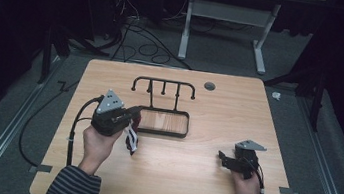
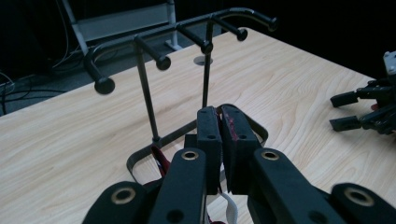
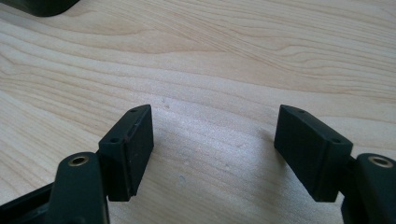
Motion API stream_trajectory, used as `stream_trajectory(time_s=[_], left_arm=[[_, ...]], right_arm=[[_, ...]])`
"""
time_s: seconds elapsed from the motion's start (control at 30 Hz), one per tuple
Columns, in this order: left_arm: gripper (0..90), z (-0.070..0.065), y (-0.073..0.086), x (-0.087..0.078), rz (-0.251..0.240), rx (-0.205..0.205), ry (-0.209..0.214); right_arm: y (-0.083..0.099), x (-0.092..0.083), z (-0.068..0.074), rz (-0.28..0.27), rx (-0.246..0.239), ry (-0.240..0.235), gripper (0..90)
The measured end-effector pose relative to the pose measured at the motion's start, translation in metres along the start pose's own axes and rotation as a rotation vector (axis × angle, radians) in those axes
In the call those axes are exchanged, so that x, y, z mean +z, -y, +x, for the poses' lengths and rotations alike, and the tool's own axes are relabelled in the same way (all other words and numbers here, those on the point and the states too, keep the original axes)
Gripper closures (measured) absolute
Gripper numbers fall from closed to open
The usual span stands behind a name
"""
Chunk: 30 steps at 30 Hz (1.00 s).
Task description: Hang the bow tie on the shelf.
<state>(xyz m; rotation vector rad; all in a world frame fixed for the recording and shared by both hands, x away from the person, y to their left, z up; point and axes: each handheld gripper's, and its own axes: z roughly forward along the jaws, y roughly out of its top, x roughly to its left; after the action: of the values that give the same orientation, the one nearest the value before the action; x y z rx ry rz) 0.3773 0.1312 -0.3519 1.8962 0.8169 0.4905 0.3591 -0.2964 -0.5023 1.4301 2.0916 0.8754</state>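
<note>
A: Biggest first. Wooden table (image 1: 209, 182), light grain, small round grey plug (image 1: 209, 86) near its far edge. Any writing?

B: None legible anywhere. Next, black metal rack (image 1: 164, 84) in the far-middle of the table: top bar with five knobbed pegs, two thin posts, standing in a shallow black-rimmed tray (image 1: 188, 125). Tray floor looks like bare wood in the high view.

A: What do the gripper views add?

B: Left gripper view sees the rack (image 2: 182, 35) from low and close, pegs sticking out toward the camera, posts meeting the tray rim (image 2: 140, 161). The high view only gives the rack's outline from above.

A: Left gripper?

B: Left gripper (image 1: 133, 117) sits at the tray's near-left corner, raised off the table. Its jaws are pressed together on a red-and-white strap (image 1: 131, 139); the strap hangs down from them over the table, just beside the tray. In the left gripper view (image 2: 220, 122) a red sliver shows between the pads and white and red loops (image 2: 229, 205) dangle below.

A: Right?

B: Right gripper (image 1: 223, 159) is near the near-right corner of the table, well apart from the rack. Right gripper view (image 3: 212, 149): jaws spread wide, bare wood between them. Left gripper view also catches it (image 2: 343, 112) at the right edge.
</note>
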Motion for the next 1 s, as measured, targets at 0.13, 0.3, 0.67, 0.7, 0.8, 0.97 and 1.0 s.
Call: stream_trajectory(time_s=[0.13,0.3,0.67,0.7,0.8,0.97,1.0], left_arm=[[86.6,0.001,-0.006,0.004,-0.003,-0.003,0.01],[86.6,0.001,-0.011,0.01,-0.009,-0.004,0.027],[86.6,0.004,-0.023,0.022,-0.018,-0.017,0.047],[86.6,0.004,-0.024,0.023,-0.017,-0.018,0.046],[86.5,0.006,-0.026,0.027,-0.016,-0.023,0.051],[86.5,0.006,-0.032,0.03,-0.024,-0.025,0.056],[86.6,0.005,-0.033,0.031,-0.025,-0.025,0.056]], right_arm=[[0.0,0.0,0.0,0.0,0.0,0.0,29.6],[0.0,0.0,0.0,0.0,0.0,0.0,29.6],[0.0,0.0,0.0,0.0,0.001,0.0,29.6],[0.0,0.0,0.0,-0.001,0.001,0.0,29.6],[0.0,0.0,0.0,0.0,0.001,0.0,29.6],[0.0,0.0,0.0,0.0,0.001,0.0,29.6],[0.0,0.0,0.0,-0.001,0.0,-0.001,29.6]])
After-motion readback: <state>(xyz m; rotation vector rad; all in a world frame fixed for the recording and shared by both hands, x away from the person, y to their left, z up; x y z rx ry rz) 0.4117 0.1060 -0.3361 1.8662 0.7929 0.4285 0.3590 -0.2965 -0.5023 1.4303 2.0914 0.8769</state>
